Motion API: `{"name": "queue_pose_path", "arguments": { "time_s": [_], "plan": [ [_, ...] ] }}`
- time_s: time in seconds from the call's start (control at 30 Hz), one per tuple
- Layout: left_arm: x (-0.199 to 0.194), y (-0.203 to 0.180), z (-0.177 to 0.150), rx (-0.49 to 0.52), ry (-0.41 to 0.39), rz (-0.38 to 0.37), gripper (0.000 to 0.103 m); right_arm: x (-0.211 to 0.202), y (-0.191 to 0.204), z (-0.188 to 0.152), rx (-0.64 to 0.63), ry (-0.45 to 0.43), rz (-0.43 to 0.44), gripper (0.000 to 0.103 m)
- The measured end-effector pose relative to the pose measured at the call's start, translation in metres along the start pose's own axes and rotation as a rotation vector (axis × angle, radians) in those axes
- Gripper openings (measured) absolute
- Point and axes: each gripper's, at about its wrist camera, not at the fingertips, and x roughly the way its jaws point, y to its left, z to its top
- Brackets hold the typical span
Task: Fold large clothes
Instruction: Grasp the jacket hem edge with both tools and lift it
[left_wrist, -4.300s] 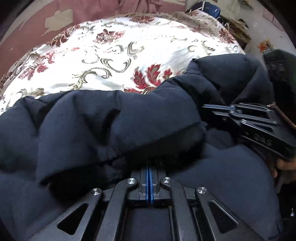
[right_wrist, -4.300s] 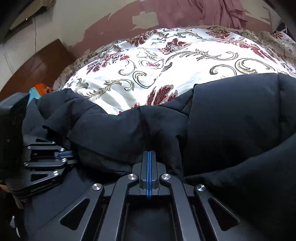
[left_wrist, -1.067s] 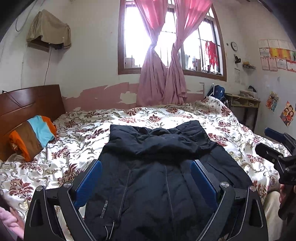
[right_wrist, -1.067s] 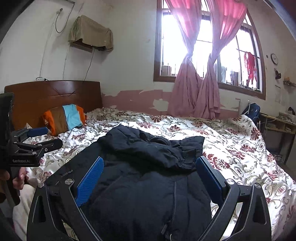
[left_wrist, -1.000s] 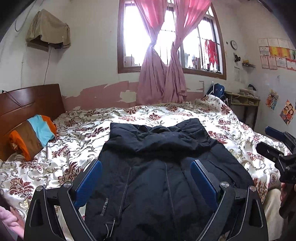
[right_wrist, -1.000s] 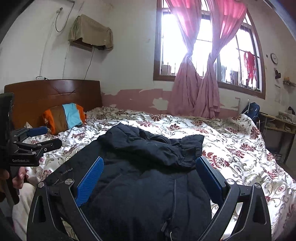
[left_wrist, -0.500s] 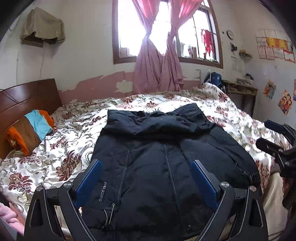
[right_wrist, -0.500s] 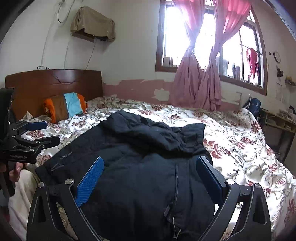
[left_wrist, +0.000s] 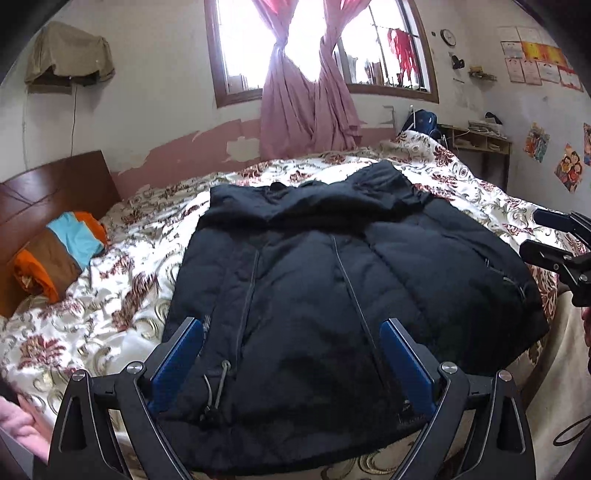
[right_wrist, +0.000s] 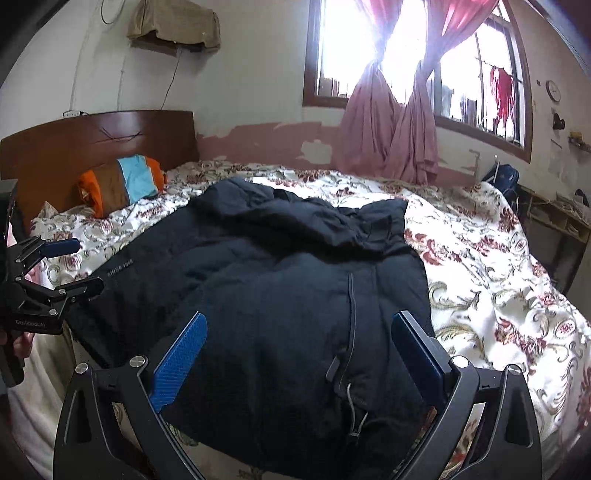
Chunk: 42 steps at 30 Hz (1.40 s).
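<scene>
Hem of one black padded jacket (left_wrist: 332, 295) is cut off behind the gripper frames in both wrist views; its sleeves cannot be made out. Jacket lies flat, front up, on the floral bedspread (left_wrist: 122, 295). Left gripper (left_wrist: 291, 354) and right gripper (right_wrist: 299, 354) both hover above it, jaws spread, holding nothing. One striped pillow (right_wrist: 122, 181) rests against the headboard.

I'm looking at a dark navy padded jacket (left_wrist: 332, 288), spread flat on the bed (left_wrist: 122, 288), front up, hem at the near edge, hood end folded down toward the far side, drawcords dangling at the hem, sleeves tucked in.
</scene>
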Motion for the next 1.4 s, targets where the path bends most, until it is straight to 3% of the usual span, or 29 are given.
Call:
{"name": "queue_pose_path", "arguments": {
  "time_s": [0.27,0.77,1.0,1.4],
  "plan": [
    [0.006,0.005,-0.016,0.015,0.043,-0.028,0.097,0.010,0.008,-0.020,-0.045,0.089,0.030,0.098],
    [0.012,-0.006,-0.075,0.259,0.173,-0.011,0.097,0.033,0.036,-0.069,-0.181,0.307,0.064,0.098],
    [0.031,-0.004,-0.086,0.280,0.274,-0.006,0.097,0.039,0.040,-0.080,-0.187,0.340,0.053,0.098],
    [0.032,-0.022,-0.102,0.464,0.248,0.076,0.097,0.050,0.033,-0.078,-0.163,0.357,0.054,0.098]
  ]
}}
